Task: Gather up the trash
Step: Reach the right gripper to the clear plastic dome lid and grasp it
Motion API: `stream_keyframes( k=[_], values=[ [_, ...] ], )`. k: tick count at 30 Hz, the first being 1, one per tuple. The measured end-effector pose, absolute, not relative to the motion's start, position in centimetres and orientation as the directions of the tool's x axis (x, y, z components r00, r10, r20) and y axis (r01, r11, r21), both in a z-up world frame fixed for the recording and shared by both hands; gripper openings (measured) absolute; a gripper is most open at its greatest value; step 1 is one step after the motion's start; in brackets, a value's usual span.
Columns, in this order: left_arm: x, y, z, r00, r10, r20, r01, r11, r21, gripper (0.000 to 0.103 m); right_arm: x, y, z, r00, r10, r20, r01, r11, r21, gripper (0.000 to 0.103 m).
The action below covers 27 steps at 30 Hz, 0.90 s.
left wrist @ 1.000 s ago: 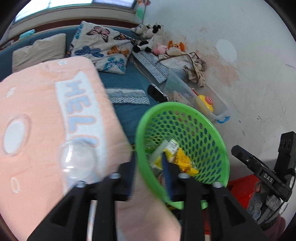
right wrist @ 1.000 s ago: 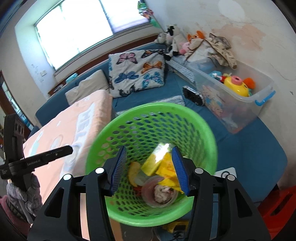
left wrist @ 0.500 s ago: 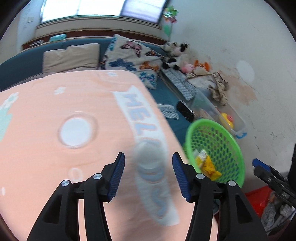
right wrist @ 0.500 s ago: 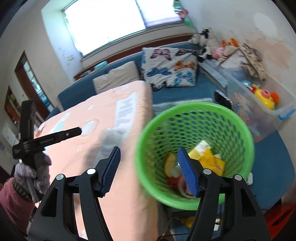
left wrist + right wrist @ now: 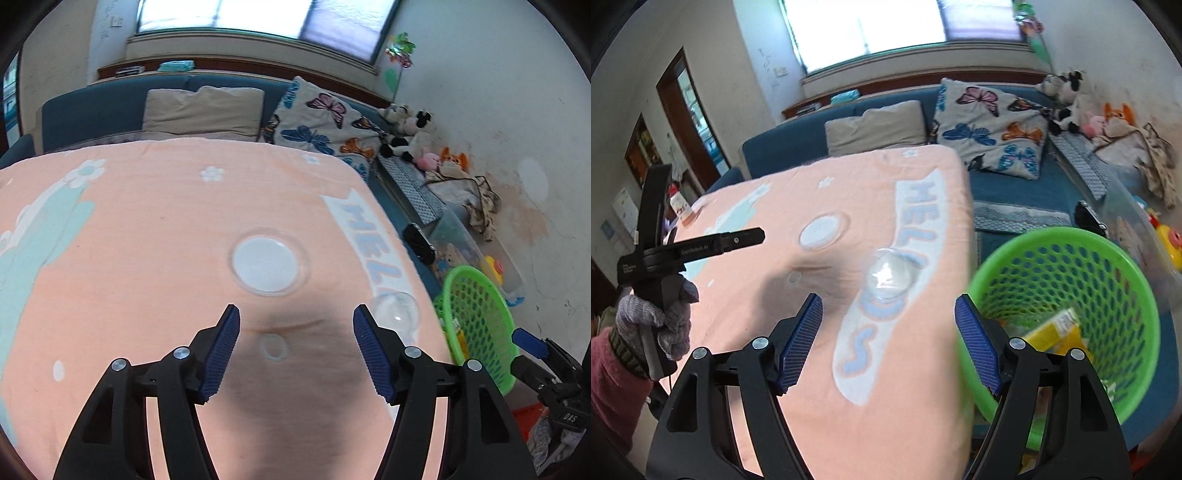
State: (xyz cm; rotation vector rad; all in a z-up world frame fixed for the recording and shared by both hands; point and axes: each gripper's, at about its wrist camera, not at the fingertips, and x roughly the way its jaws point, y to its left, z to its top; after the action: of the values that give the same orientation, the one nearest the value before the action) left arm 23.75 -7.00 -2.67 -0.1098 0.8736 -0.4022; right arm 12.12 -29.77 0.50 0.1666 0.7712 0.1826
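Note:
A peach blanket (image 5: pixel 147 236) covers the table. On it lie a clear flat lid with a white disc (image 5: pixel 266 264), a clear plastic dome cup (image 5: pixel 888 277) and a small clear ring (image 5: pixel 273 345). My left gripper (image 5: pixel 295 347) hovers over the blanket just short of the lid, jaws opening, nothing between them. My right gripper (image 5: pixel 888 341) hangs near the dome cup, jaws also opening and empty. The green mesh basket (image 5: pixel 1071 236) stands beside the table at the right, with a yellow packet (image 5: pixel 1056 332) and other scraps inside.
A gloved hand (image 5: pixel 661 317) holds the left gripper's handle at the left of the right wrist view. Behind the table runs a blue sofa (image 5: pixel 1015 192) with a butterfly cushion (image 5: pixel 990 125), soft toys and a clear toy bin (image 5: pixel 476 251).
Both grippers have swung left, away from above the basket to over the blanket. Both pairs of jaws have spread wider. The dome cup now lies right of the left gripper.

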Motion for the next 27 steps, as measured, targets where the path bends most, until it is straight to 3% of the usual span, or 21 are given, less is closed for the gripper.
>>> stream_keyframes(
  k=[27],
  values=[
    [27.5, -3.5, -5.7, 0.551, -0.364, -0.751, 0.218, 0.931, -0.292, 0.063, 22.5, -26.2, -7.2, 0.596, 0.178, -0.783, -0.124, 0.984, 0.129, 0.075]
  ],
)
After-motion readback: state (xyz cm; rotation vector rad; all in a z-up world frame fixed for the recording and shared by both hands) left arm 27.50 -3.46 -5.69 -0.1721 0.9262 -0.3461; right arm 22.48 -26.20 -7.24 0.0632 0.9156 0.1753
